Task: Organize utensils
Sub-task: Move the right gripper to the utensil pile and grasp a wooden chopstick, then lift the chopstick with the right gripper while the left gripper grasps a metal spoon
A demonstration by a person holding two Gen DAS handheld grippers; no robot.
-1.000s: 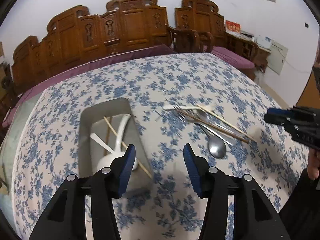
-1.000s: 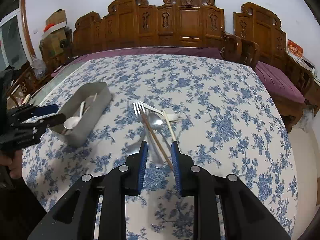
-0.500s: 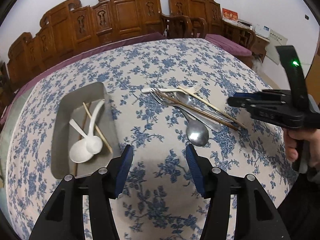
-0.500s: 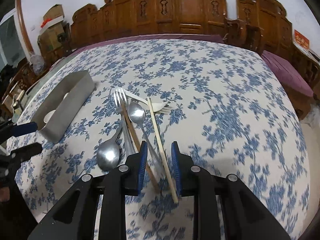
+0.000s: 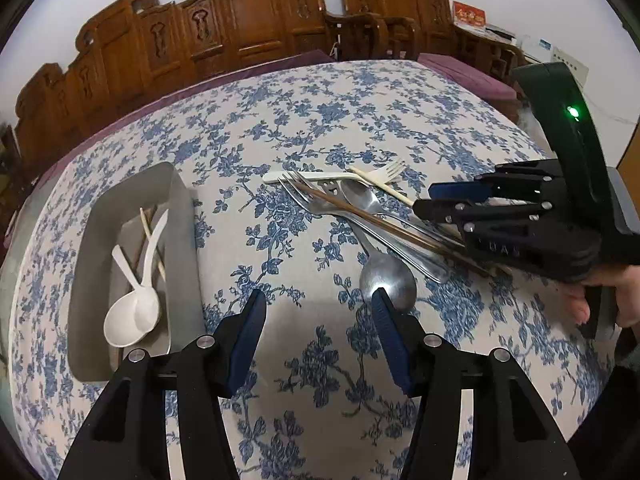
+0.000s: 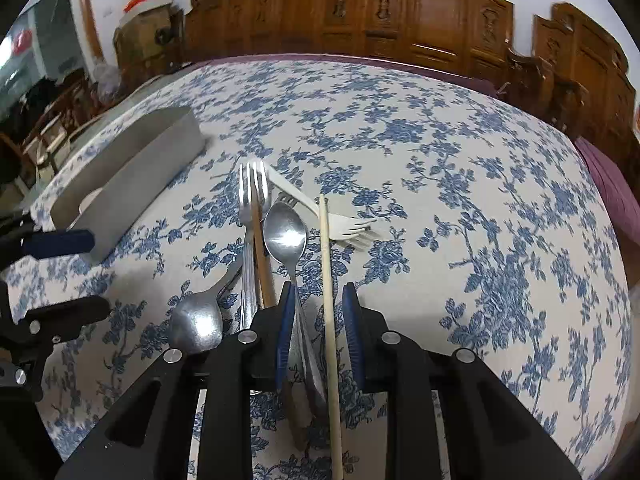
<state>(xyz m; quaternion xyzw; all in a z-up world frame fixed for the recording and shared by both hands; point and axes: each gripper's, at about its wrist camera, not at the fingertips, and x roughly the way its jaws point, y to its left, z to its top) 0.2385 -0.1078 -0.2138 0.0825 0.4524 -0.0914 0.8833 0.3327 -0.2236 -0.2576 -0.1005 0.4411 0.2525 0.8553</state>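
Right hand-held gripper [image 6: 319, 320]: jaws apart but narrow, low over the pile, straddling the pale chopstick [image 6: 329, 300] and the handle of the small steel spoon [image 6: 285, 234]. Not clamped on anything yet.
Left hand-held gripper [image 5: 318, 322]: jaws wide apart, empty, hovering over bare cloth between tray and pile.
Pile: loose on the bench [image 5: 280, 120] at my right gripper's 12 o'clock; steel fork [image 6: 252, 188], dark chopstick [image 6: 262, 256], both spoons and a white plastic fork [image 6: 348, 232] crossing behind.
Tray: grey tray [image 5: 182, 240] at the left gripper's 10 o'clock, holding white plastic spoons [image 5: 134, 312] and chopsticks.
Handling, chopstick: light, stiff, thin, round; likely to roll or pivot. I'd pinch near mid-length, where the pads now sit.
Handling, steel: heavier, slick, lies flat on cloth; take the handle edge-on. Closing now may catch spoon handle and chopstick together.
Right view only: which pieces lie between my jaws.
Left view only: tray contents, hidden here by its wall [image 6: 132, 184]; also the large steel spoon [image 5: 387, 280] bowl touching or just beside the left fingertip, cannot tell which.
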